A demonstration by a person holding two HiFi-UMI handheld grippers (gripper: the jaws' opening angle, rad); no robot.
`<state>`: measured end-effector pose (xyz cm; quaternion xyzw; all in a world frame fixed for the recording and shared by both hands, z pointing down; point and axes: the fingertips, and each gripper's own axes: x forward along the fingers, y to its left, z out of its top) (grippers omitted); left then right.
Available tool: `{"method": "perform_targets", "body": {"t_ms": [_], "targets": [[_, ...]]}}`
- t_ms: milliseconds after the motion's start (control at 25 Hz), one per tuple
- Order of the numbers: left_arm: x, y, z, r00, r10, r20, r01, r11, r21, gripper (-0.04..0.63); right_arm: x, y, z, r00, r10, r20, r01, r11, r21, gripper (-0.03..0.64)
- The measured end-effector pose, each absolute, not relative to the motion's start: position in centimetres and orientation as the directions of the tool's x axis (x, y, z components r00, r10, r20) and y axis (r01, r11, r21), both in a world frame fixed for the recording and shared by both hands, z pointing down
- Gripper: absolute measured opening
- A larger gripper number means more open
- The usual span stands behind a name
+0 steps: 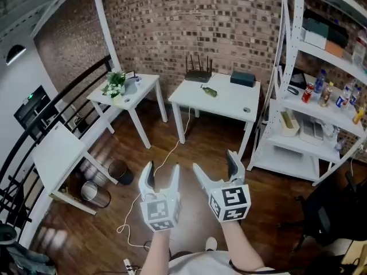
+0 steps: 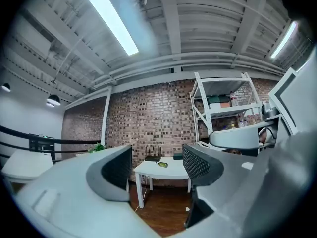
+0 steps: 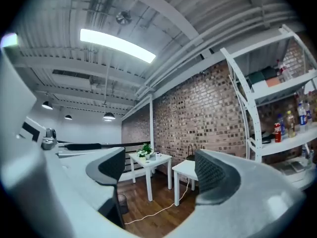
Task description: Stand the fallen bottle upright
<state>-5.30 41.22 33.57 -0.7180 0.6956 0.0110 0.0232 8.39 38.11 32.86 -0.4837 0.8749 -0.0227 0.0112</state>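
A green bottle (image 1: 210, 91) lies on its side on the white table (image 1: 229, 104) by the brick wall, far ahead of both grippers. In the left gripper view the bottle (image 2: 162, 164) shows small between the jaws, on the table (image 2: 171, 170). My left gripper (image 1: 161, 176) is held level over the wooden floor, open and empty. Beside it my right gripper (image 1: 217, 165) is open wide, nothing between its jaws. In the right gripper view the right gripper (image 3: 158, 170) faces the table's corner (image 3: 184, 168); the bottle is hidden there.
A router (image 1: 198, 73) and a dark box (image 1: 243, 78) stand at the table's back. A smaller white table (image 1: 131, 96) with a plant (image 1: 114, 83) is to the left. A white shelf rack (image 1: 312, 113) holds bottles at the right. Bins (image 1: 119, 171) and a cable (image 1: 166, 156) lie on the floor.
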Motion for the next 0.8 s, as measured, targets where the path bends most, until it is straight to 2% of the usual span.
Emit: {"method": "perform_targets", "body": {"t_ms": [280, 440, 680, 800], "targets": [[-5.7, 34.9, 36.2, 0.016, -1.0, 0.007, -1.0, -0.016, -0.006, 0.318, 6.5, 31.8, 35.9, -0.6, -0.798, 0.059, -0.8, 0.595, -0.082, 0.425], [-6.1, 29.4, 36.7, 0.056, -0.998, 0.012, -0.998, -0.056, -0.013, 0.319, 6.3, 26.6, 36.9, -0.578, -0.813, 0.071, -0.816, 0.572, -0.084, 0.415], [-7.8, 17.6, 37.4, 0.131, -0.99, 0.044, -0.991, -0.131, -0.007, 0.319, 3.5, 16.2, 36.7, -0.568, -0.821, 0.057, -0.823, 0.568, -0.015, 0.388], [-9.3, 11.9, 35.7, 0.188, -0.982, 0.009, -0.982, -0.188, -0.004, 0.321, 1.4, 11.3, 34.5, -0.545, -0.838, 0.021, -0.837, 0.545, 0.048, 0.387]]}}
